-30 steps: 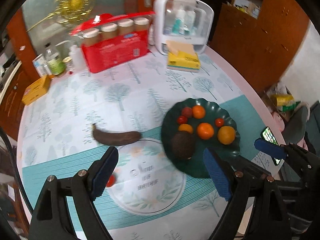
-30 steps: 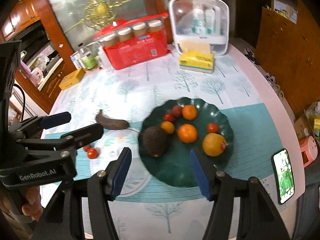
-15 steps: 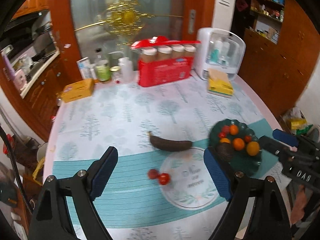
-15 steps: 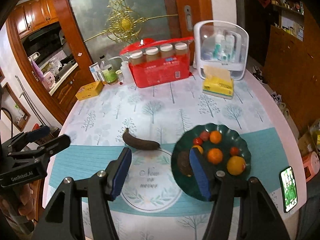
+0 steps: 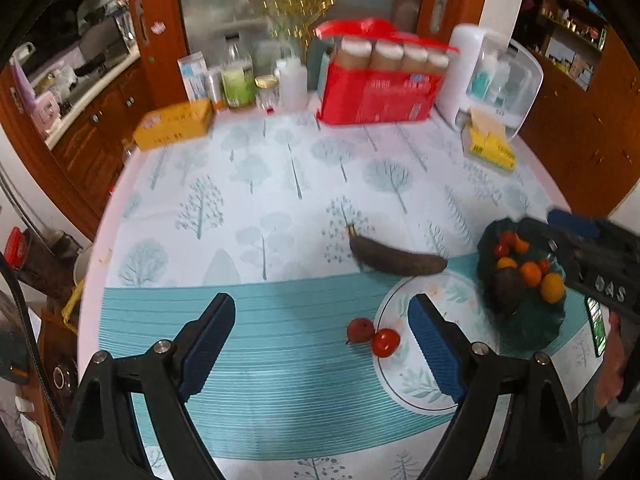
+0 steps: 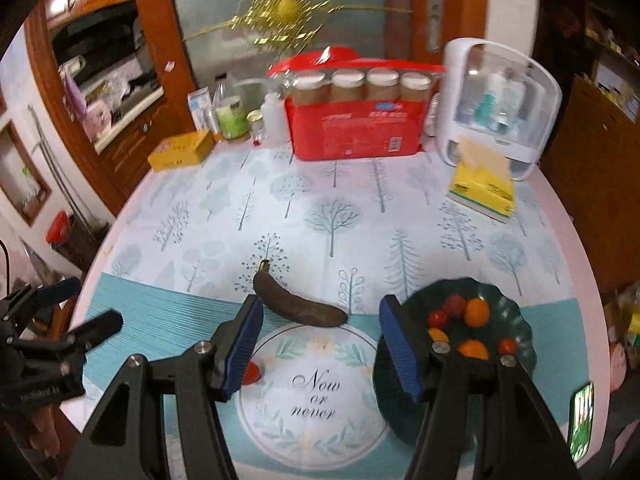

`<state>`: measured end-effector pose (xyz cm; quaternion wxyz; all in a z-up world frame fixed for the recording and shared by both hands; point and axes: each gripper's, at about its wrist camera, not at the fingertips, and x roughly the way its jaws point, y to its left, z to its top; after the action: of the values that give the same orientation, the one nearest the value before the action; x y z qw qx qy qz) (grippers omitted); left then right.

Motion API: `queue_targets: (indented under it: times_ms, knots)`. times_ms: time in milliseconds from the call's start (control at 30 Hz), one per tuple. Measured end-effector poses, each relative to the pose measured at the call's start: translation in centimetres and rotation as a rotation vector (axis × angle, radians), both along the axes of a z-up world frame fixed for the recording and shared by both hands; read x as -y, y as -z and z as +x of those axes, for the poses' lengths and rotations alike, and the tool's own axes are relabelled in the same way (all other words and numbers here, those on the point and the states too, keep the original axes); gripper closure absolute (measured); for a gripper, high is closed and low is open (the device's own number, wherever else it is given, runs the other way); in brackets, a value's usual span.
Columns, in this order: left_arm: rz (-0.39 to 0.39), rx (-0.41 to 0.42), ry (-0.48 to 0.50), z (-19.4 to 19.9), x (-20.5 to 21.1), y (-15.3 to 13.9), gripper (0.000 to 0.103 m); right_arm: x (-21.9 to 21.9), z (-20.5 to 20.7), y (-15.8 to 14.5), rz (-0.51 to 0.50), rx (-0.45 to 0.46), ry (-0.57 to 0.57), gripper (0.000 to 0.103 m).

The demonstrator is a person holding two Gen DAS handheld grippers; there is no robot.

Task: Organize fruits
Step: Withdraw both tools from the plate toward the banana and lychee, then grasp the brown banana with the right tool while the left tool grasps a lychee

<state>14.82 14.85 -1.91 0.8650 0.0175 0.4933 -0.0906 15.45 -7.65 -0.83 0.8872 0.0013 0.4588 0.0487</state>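
Left of the banana [image 5: 396, 259], at the far table edge: a yellow box [image 5: 174, 124], writing too blurred to read. Behind the banana: bottles [image 5: 239, 80], then a red pack [image 5: 378, 94] topped by four capped jars, label unreadable. Right of the banana at the back: a white organizer [image 6: 498, 108] and a yellow tissue pack [image 6: 482, 186].

Just below the banana: a round mat [image 6: 312, 396] printed "Now or never". Two red fruits [image 5: 374, 336], perhaps tomatoes, touching each other at the mat's left rim. Right of the banana: a dark green plate [image 6: 516, 316] holding oranges, small red fruits and a dark avocado [image 5: 506, 286]. Farther right, a lit phone [image 6: 580, 414] near the table edge.

Round table [image 5: 256, 208] under a tree-print cloth with a teal band; wooden cabinets and a glass door with a gold ornament behind.

Left gripper [image 5: 322, 344] spread wide and empty, above the teal band left of the banana. Right gripper [image 6: 320, 344] likewise wide and empty, over the mat just below the banana; faint "GenRobot" lettering on the left tool seen from the right wrist.

Compared with a second ago: both cameras pulled back and higher, left gripper shifted off the plate toward the two red fruits.
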Motion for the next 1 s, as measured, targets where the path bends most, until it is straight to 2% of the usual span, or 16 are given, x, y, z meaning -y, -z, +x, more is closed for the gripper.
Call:
queue_targets:
  times_ms: [200, 333, 433, 567, 733, 833, 933, 1000]
  knots:
    - [-0.036, -0.144, 0.021, 1.9, 0.8, 6.7, 0.018, -1.4, 4.4, 5.3, -0.044, -0.065, -0.104, 0.042]
    - [-0.039, -0.224, 0.014, 2.9, 1.5, 10.5, 0.026, -2.3, 6.5, 9.1, -0.045, -0.110, -0.187, 0.042]
    - [-0.068, -0.276, -0.005, 3.7, 1.7, 12.7, 0.035, -3.1, 7.6, 11.3, -0.041, -0.136, -0.249, 0.042]
    - [-0.090, -0.318, -0.021, 4.6, 1.9, 14.2, 0.036, -4.2, 8.8, 13.4, -0.027, -0.167, -0.316, 0.042]
    - [-0.116, -0.349, -0.009, 5.2, 2.8, 15.4, 0.036, -6.0, 9.5, 15.4, -0.087, -0.178, -0.411, 0.042]
    - [-0.134, -0.381, -0.008, 5.6, 3.3, 16.3, 0.044, -6.8, 10.0, 16.4, -0.110, -0.188, -0.453, 0.042]
    - [-0.139, -0.386, -0.015, 5.8, 3.7, 16.5, 0.048, -7.3, 10.3, 17.3, -0.108, -0.203, -0.471, 0.055]
    - [-0.129, -0.396, -0.019, 5.9, 3.9, 16.7, 0.054, -7.3, 10.3, 17.4, -0.111, -0.198, -0.471, 0.056]
